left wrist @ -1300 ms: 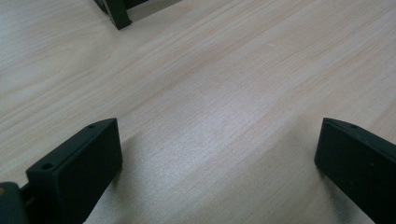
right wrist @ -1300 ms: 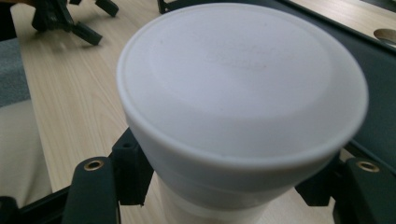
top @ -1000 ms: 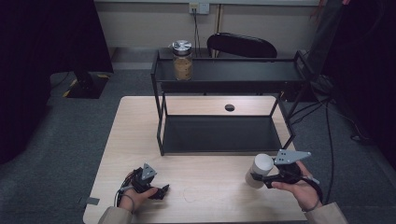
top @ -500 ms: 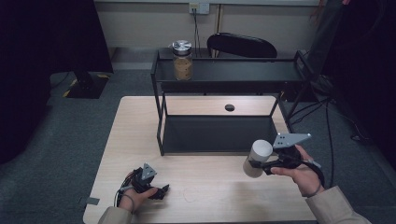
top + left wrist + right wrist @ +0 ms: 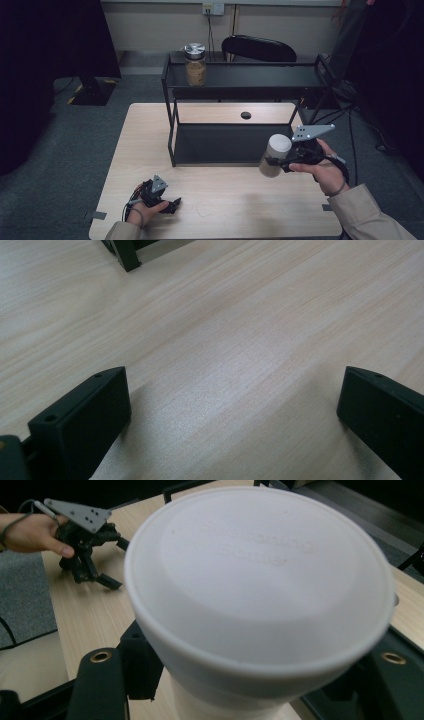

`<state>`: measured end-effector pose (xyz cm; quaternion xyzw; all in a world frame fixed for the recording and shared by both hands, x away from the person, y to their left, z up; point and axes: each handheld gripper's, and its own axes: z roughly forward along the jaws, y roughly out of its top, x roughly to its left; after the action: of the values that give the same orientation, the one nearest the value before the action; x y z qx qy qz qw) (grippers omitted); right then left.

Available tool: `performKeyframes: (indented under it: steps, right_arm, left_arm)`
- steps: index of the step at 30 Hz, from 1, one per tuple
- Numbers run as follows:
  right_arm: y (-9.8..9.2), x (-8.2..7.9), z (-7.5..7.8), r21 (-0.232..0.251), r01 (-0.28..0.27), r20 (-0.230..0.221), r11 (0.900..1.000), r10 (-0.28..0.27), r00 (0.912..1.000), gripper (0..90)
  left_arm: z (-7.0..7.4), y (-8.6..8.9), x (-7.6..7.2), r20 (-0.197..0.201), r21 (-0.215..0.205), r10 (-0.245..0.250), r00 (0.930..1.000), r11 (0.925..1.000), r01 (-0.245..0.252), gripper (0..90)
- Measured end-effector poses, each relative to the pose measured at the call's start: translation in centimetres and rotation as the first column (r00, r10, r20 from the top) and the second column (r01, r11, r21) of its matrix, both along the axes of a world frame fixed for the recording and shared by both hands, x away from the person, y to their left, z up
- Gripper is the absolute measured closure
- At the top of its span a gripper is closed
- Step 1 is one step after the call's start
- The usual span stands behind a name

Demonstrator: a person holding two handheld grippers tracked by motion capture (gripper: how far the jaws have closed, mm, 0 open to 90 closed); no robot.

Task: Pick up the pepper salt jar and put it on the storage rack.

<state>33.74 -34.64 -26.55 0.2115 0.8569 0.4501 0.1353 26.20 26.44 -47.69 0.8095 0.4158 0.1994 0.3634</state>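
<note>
The right gripper [image 5: 278, 161] is clamped on a white-lidded container [image 5: 274, 154], its two black jaws pressed against the body just under the lid; in the right gripper view the lid [image 5: 260, 575] sits close before the camera, with faint raised lettering too blurred to read. The container is lifted clear of the wooden table [image 5: 250, 200] and tilts, its lid end higher and leaning away from the hand [image 5: 325, 167] that grips the tool, at the front right corner of the black two-tier shelf rack [image 5: 240, 125]. The left gripper [image 5: 170, 205] lies low on the table, well apart from the right one, held in the other hand [image 5: 142, 210]; its jaws stand wide, with only bare wood grain between them in the left gripper view, and they close on nothing. A foot of the rack [image 5: 125, 257] shows ahead of those jaws. A glass jar [image 5: 195, 65] with a metal lid stands on the rack's upper tier, far from both grippers.
</note>
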Motion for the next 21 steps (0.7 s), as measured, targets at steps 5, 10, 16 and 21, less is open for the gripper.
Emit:
performKeyframes:
  steps: [5,10,16,21]
  right_arm:
    - [0.6,0.3,2.0,-0.013,0.006,0.008,1.0,-0.006,1.0,34.4]
    - [1.1,0.9,3.6,-0.018,0.001,0.0,1.0,-0.001,1.0,34.4]
    - [1.8,1.5,5.1,-0.026,-0.002,0.003,1.0,0.003,1.0,34.4]
    - [2.2,2.0,6.5,-0.023,-0.002,0.005,1.0,0.002,1.0,34.4]
  left_arm:
    - [0.0,0.0,0.0,0.0,0.0,0.001,1.0,1.0,-0.001,0.0]
    - [0.0,0.0,0.0,0.0,-0.001,0.001,1.0,1.0,-0.001,0.0]
    - [0.0,0.0,0.0,0.001,0.001,0.0,1.0,1.0,0.0,0.0]
    - [0.0,0.0,0.0,0.0,0.002,0.0,1.0,1.0,0.0,0.0]
